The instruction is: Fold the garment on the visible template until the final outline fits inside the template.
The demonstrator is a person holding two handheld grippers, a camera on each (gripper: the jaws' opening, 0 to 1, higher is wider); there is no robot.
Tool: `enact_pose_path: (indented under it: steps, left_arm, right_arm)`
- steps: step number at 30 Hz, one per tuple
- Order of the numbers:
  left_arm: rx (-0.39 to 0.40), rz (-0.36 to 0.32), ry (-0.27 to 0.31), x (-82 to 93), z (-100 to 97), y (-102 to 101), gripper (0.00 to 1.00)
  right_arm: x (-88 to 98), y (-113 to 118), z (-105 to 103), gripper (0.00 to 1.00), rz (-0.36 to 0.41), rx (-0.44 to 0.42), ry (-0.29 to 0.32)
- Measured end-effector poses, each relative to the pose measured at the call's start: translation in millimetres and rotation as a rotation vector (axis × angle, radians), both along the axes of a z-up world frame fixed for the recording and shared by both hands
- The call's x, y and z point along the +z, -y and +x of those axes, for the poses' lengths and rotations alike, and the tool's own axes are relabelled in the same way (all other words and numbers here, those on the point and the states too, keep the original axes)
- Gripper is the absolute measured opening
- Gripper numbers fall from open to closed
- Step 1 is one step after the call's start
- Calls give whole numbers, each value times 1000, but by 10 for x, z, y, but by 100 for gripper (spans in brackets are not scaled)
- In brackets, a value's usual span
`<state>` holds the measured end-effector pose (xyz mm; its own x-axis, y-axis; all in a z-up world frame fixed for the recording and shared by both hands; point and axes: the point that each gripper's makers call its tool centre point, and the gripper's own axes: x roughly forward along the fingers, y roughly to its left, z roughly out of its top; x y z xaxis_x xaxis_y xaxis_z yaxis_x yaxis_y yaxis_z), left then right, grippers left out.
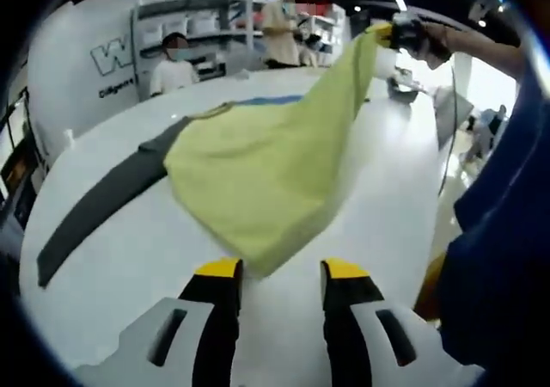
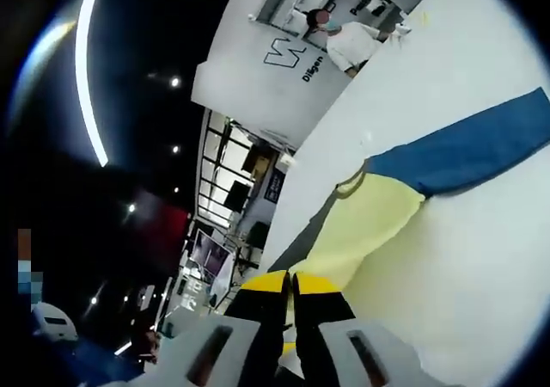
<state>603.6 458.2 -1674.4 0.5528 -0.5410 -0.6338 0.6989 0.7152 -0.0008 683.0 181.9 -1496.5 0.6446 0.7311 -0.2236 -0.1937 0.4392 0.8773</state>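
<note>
A yellow-green garment [image 1: 266, 172] with a dark grey sleeve [image 1: 103, 199] and a blue sleeve [image 1: 268, 101] lies partly on the white table [image 1: 129, 267]. My right gripper [image 1: 406, 34] is shut on one edge of the garment and holds it up at the upper right, so the cloth hangs in a slant. My left gripper [image 1: 282, 271] is open, low over the table, with the garment's lowest corner just ahead of its gap. In the right gripper view the jaws of my right gripper [image 2: 288, 285] are shut on yellow cloth [image 2: 369, 219]; the blue sleeve [image 2: 464, 150] trails across the table [image 2: 464, 267].
Two people [image 1: 172, 64] stand beyond the table's far edge by white shelves [image 1: 202, 26]. The blue sleeve of the person holding the grippers [image 1: 503, 258] fills the right side. A grey object [image 1: 404, 86] sits on the far right of the table.
</note>
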Motion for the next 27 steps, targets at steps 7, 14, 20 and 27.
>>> enact_pose_path:
  steps: [7,14,20,27]
  left_arm:
    - [-14,-20,33,-4,83,56,32]
    - [-57,8,78,28,129,142,32]
    - [-96,40,108,34,152,197,2]
    - [-3,-88,30,205,169,246,1]
  right_arm:
    - [8,13,-10,0,11,-10,1]
    - [22,41,-3,0,34,-24,2]
    - [34,82,20,0,66,-50,-2]
    - [51,74,22,0,80,-56,-3]
